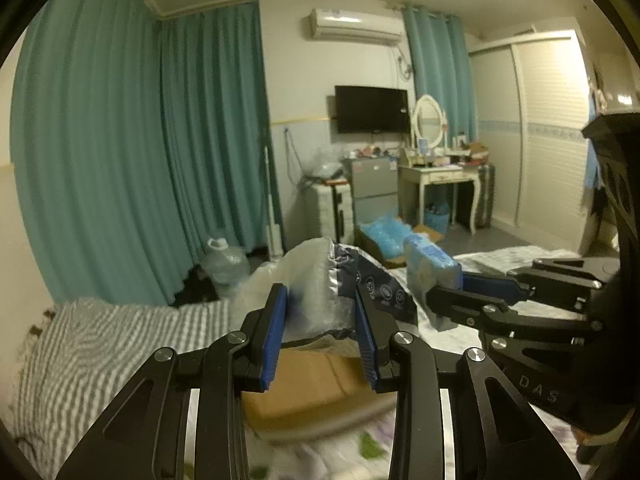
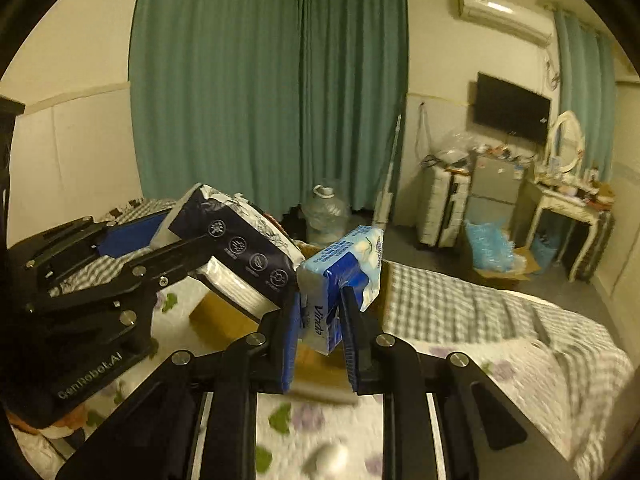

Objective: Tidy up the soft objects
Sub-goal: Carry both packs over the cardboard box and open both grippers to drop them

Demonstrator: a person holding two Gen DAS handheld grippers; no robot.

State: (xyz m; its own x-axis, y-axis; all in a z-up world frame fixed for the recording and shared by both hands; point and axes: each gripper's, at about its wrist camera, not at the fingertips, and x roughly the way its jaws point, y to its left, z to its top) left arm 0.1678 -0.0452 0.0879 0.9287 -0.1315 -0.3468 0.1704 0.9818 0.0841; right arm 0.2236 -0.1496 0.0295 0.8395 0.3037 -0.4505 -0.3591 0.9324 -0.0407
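Both held aloft over the bed [image 2: 500,320], above an open cardboard box [image 1: 312,384]: dark navy tissue pack [image 2: 236,252] clamped between the fingers of the left gripper [image 1: 320,332], blue Vinda tissue pack [image 2: 340,280] clamped between the fingers of the right gripper [image 2: 320,332]. Near each other in the air, the blue pack's corner very close to the navy one in the right wrist view, actual contact impossible to confirm. Probably light and squashy, both of them: film-wrapped paper that yields under the pads, stiff enough along the flat faces to stay put, slick enough on the plastic to slide if pinched only at a corner. Best taken across the short thickness, mid-body, as appears the case now with the blue pack; the navy pack's wrapper looks loose and crinkled at the gripped end in the left wrist view, so a hold on film alone would be a risk. Box only partly seen, its far side covered by packs and fingers, contents unreadable. Bedding below blurred, with a pale rounded thing [image 2: 330,458] at the lower edge too smeared to name. Small print on both packs illegible apart from the brand word.
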